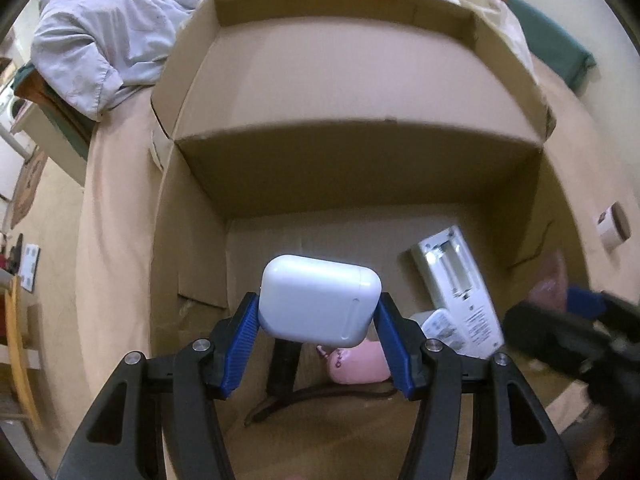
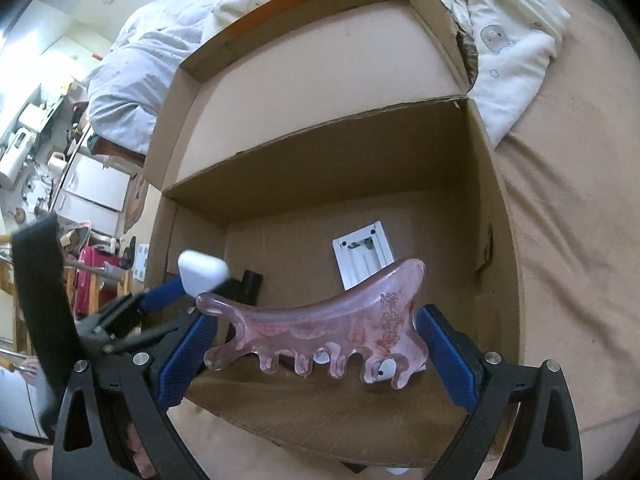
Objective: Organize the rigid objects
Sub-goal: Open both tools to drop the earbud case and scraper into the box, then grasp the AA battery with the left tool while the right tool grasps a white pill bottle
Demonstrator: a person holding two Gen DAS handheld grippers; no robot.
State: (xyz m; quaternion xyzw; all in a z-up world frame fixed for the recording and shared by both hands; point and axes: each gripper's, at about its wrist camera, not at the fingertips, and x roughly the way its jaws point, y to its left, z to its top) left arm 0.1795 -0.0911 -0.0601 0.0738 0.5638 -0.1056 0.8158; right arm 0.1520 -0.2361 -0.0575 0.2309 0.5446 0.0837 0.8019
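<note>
My left gripper (image 1: 318,308) is shut on a white earbud case (image 1: 320,300) and holds it above the open cardboard box (image 1: 360,168). The case also shows in the right wrist view (image 2: 202,272). My right gripper (image 2: 316,336) is shut on a translucent pink comb-shaped scraper (image 2: 320,328), held over the box's near edge (image 2: 312,432). On the box floor lie a white remote (image 1: 460,292), face down with its battery bay open, a pink object (image 1: 360,364), a black cylinder with a strap (image 1: 284,368) and a small white plug-like item (image 1: 438,322).
The box sits on a tan bedsheet (image 2: 580,240). Its back flap (image 1: 340,76) stands open behind it. Rumpled white bedding (image 1: 92,52) and a cream pillow (image 2: 516,44) lie beyond the box. A small cup (image 1: 614,226) lies right of the box. The right gripper (image 1: 576,320) appears blurred at the right.
</note>
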